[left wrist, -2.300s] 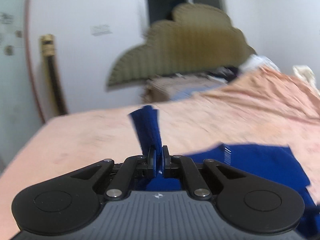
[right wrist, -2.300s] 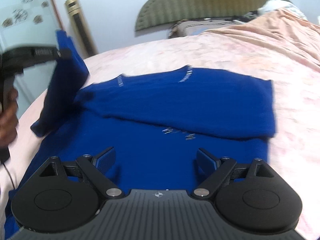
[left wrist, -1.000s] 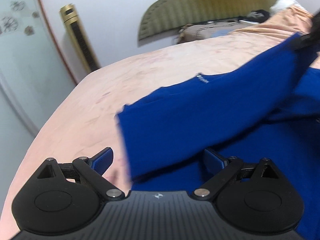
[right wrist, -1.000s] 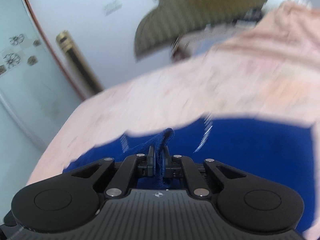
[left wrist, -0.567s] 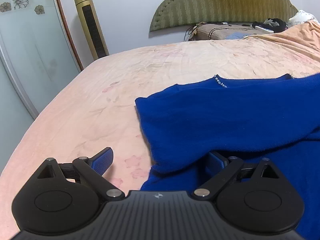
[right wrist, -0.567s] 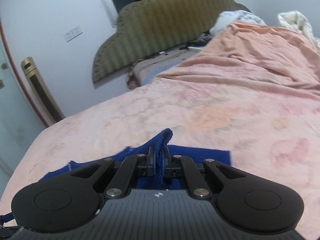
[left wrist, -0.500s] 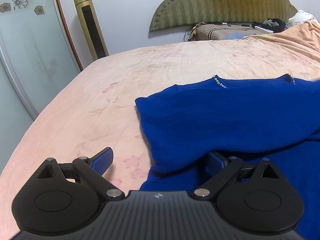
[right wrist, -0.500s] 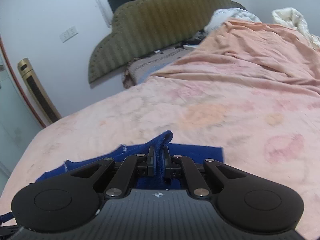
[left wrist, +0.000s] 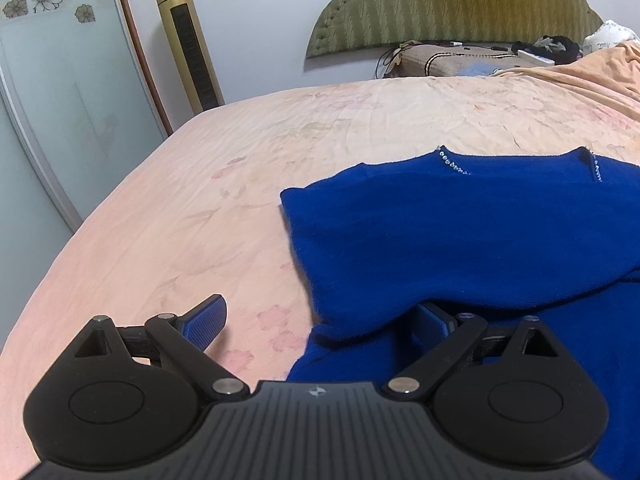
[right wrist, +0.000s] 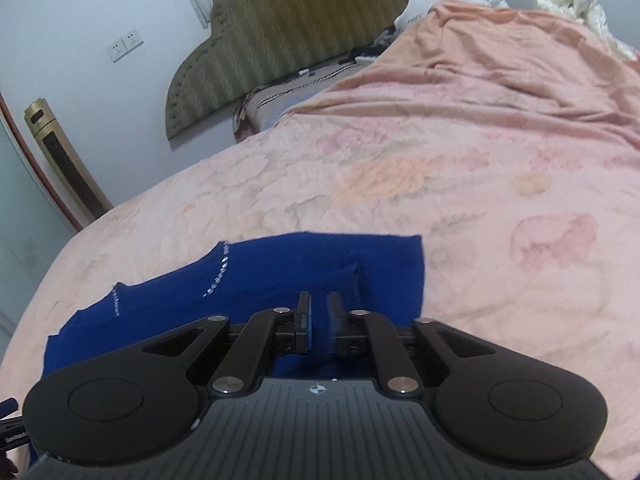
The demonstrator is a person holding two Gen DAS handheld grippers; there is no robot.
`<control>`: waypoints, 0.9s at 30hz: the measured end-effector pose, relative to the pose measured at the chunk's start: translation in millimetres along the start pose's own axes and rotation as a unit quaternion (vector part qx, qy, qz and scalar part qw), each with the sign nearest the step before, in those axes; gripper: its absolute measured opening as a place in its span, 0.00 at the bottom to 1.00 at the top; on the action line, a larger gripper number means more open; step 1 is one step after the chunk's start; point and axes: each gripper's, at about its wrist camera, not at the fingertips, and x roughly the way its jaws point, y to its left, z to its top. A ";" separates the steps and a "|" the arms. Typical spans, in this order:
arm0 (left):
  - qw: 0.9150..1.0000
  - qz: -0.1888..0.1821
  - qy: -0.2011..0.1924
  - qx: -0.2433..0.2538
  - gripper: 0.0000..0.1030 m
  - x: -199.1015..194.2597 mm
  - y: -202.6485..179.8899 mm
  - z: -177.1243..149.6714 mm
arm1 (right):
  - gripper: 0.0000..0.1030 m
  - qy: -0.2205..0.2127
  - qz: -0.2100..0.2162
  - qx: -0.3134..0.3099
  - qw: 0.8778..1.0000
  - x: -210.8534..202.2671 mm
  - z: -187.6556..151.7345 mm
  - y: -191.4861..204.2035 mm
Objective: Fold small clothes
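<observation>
1. While the blue sweater [left wrist: 460,240] lies spread on the bed [left wrist: 200,200], partly folded with a sleeve laid across its body, both tools sit low at its near edge.
2. Right tool [right wrist: 318,312]: jaws have just been opening; a narrow gap shows between the pads, blue cloth lies under and behind them, and nothing looks pinched. Judged released, fold dropped onto the garment.
3. Left tool [left wrist: 320,320]: jaws spread wide, released. Its left pad hangs over bare bedsheet; its right pad is tucked under the overhanging fold at the sweater's left edge. No grip.
4. Position of the garment: middle of the bed, well short of the headboard [left wrist: 452,4], with its beaded neckline [left wrist: 454,164] toward the headboard side. Its long axis runs across both wrist views, side to side.
5. Key relation: the sweater's free left edge sits just ahead of the left tool, between its jaws, so that hand is nearer for a further fold. The right tool is over the folded right portion.
6. Judgement: sleeve folds look done; a fold of the body is likely next.
</observation>
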 end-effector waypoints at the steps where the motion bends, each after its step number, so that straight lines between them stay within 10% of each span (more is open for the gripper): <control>1: 1.000 0.001 0.001 0.000 0.94 0.1 0.5 -0.5 | 0.18 0.003 0.003 0.003 1.000 0.9 -0.3 0.3; 6: 1.000 0.015 0.008 -0.002 0.94 2.1 5.4 -4.3 | 0.45 0.026 -0.012 -0.014 0.999 11.5 -2.7 3.8; 10: 0.999 0.031 0.020 -0.022 0.94 6.5 18.7 -7.2 | 0.46 0.038 -0.070 -0.056 0.995 21.4 -10.4 3.7; 16: 0.997 0.036 0.033 -0.055 0.94 9.6 37.3 -9.0 | 0.48 0.038 -0.043 -0.049 0.997 20.3 -8.9 4.7; 21: 0.996 0.043 0.036 -0.070 0.96 9.5 43.5 -11.1 | 0.18 0.033 -0.050 -0.048 0.997 20.8 -8.1 4.3; 27: 0.993 0.049 0.035 -0.100 0.96 12.8 50.8 -13.0 | 0.14 0.007 -0.062 -0.107 0.992 -4.4 -13.2 17.5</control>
